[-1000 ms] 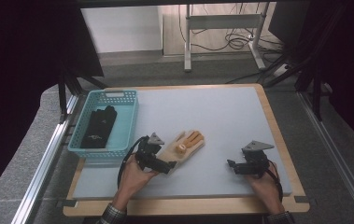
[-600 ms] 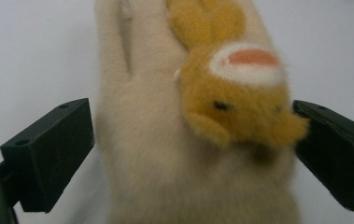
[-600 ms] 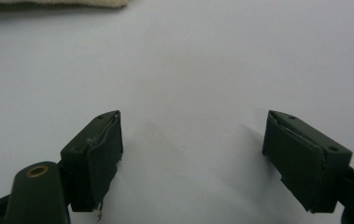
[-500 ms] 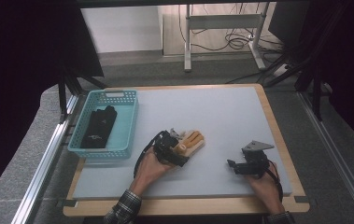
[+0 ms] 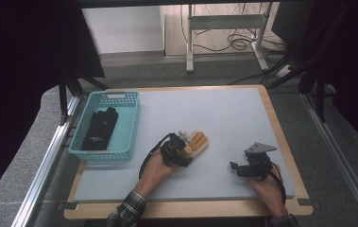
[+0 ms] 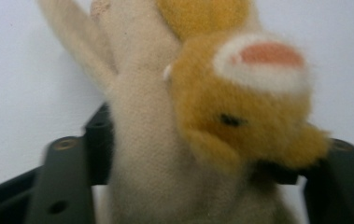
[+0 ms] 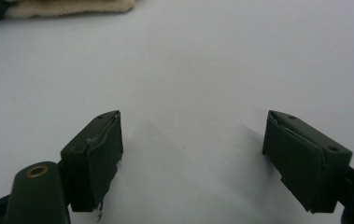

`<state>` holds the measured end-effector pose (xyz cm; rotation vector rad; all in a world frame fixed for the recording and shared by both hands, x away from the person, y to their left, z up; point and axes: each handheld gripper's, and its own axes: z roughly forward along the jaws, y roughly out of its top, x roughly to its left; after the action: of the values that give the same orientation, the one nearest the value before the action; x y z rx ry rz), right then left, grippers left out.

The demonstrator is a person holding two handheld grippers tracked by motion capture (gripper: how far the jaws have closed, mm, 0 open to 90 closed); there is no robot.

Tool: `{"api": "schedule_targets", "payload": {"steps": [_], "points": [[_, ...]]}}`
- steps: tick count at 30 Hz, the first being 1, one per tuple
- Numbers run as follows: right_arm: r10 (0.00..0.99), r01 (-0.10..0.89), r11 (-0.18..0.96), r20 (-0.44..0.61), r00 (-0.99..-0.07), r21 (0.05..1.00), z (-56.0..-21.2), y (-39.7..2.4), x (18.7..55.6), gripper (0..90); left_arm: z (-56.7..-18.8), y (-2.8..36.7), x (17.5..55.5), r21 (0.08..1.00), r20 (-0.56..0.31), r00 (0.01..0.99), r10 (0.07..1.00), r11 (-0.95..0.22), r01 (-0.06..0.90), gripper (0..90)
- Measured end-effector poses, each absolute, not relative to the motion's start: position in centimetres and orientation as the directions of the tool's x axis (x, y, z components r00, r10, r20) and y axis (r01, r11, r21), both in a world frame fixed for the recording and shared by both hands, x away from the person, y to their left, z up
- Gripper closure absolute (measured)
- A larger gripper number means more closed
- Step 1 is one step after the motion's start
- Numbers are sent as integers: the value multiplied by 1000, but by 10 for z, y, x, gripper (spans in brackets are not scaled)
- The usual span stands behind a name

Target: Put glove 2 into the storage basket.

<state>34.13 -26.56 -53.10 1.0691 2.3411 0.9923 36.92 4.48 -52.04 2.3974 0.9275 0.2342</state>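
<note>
Clearly the left hand-held gripper (image 6: 202, 186) has just been closing, and its black jaws now flank the soft toy (image 6: 202, 107) with the plush bulging between them, so I judge it clenched on the toy's lower body, a grip low enough to lift the toy without crushing its head. That toy is a fuzzy thing, cream cloth along its body and long ears, tan-orange pile on the head with a white and pink patch; in the high view it lies near the middle of the pale grey counter (image 5: 224, 118), just ahead of the left hand (image 5: 157, 168). Off to the right, well apart, the right hand-held gripper (image 7: 191, 158) rests released on the bare surface, its blocky jaws spread wide over nothing, probably waiting. At the counter's left edge stands a teal lattice basket (image 5: 120, 97) holding a flat black cloth item (image 5: 98, 127), a likely place for the toy
</note>
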Motion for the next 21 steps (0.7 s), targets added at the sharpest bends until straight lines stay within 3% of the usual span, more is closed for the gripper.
{"api": "schedule_targets", "payload": {"steps": [7, 13, 21], "points": [[769, 500, 461, -49, -638, 733, -531, -266, 341, 194, -518, 46, 369, 553, -56, 745, 664, -600, 577, 547], [769, 500, 461, -48, -638, 733, -531, -266, 341, 194, -518, 53, 372, 572, -115, 736, 667, -562, 598, 582], [769, 500, 461, -49, -638, 733, -531, -266, 341, 194, -512, 59, 372, 593, -125, 723, 680, -533, 603, 591]]}}
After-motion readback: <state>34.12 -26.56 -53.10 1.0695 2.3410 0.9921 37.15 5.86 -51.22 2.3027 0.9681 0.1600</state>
